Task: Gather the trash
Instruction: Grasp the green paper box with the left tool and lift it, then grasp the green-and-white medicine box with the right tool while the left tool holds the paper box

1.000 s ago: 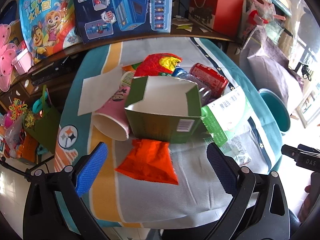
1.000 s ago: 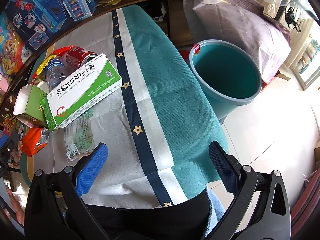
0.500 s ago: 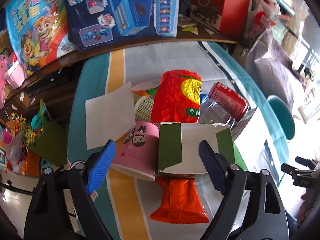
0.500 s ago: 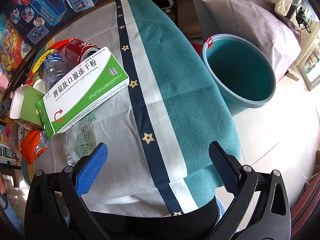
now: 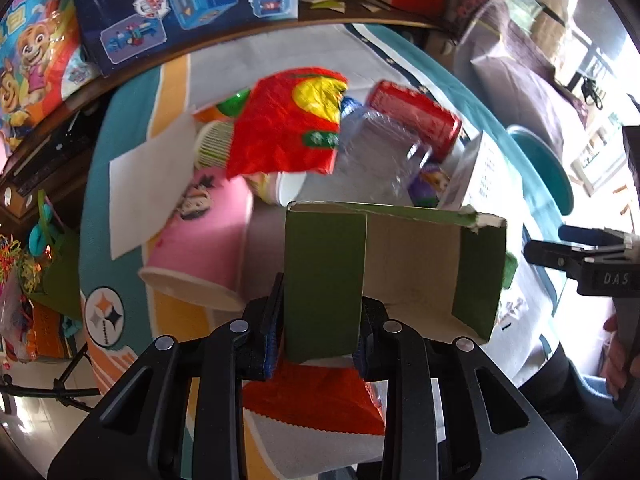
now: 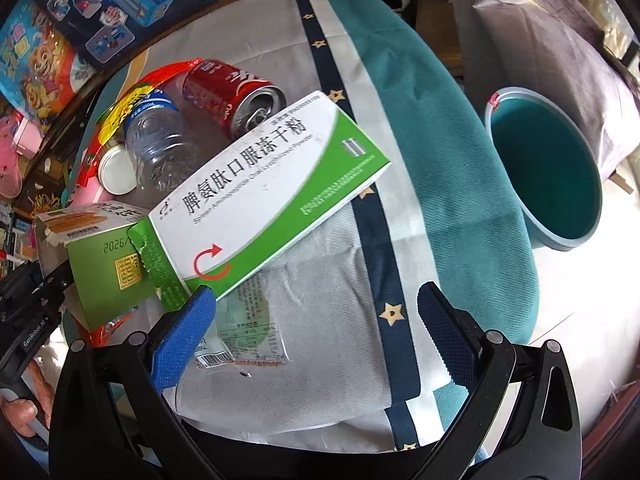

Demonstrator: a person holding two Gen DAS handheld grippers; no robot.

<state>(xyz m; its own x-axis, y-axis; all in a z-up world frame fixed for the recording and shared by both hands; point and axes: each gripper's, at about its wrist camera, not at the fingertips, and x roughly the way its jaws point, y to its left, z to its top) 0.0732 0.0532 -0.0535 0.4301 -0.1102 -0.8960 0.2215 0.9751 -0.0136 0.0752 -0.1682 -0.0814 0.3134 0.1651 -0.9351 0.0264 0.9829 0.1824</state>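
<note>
While the left gripper point(image 5: 318, 338) has just been closing, its blue-padded jaws now stand narrow on either side of the near flap of the open green carton point(image 5: 394, 268), the pads pressed against that flap. In the left wrist view the carton sits in the middle of the table point(image 5: 136, 92), its brown inside facing up, and under its near edge lies an orange snack wrapper point(image 5: 312, 400). Just left of the carton a pink paper cup point(image 5: 200, 240) lies on its side. Farther off, a red and yellow snack bag point(image 5: 288, 128) rests over other cups, with a clear plastic bottle point(image 5: 380, 156) and a red soda can point(image 5: 416, 114) to its right.

The right gripper point(image 6: 316, 338) hangs with its jaws wide apart and nothing between them, over the near right part of the cloth. Its left pad sits just beside the near corner of a white and green medicine box point(image 6: 264, 188), whether touching I cannot tell; that box lies flat, right of the carton. A clear, flat wrapper point(image 6: 244, 332) lies by that pad on the cloth. Beyond the table's right edge stands a teal bin point(image 6: 548, 172) on the floor. White paper point(image 5: 148, 188) lies flat at the far left.
</note>
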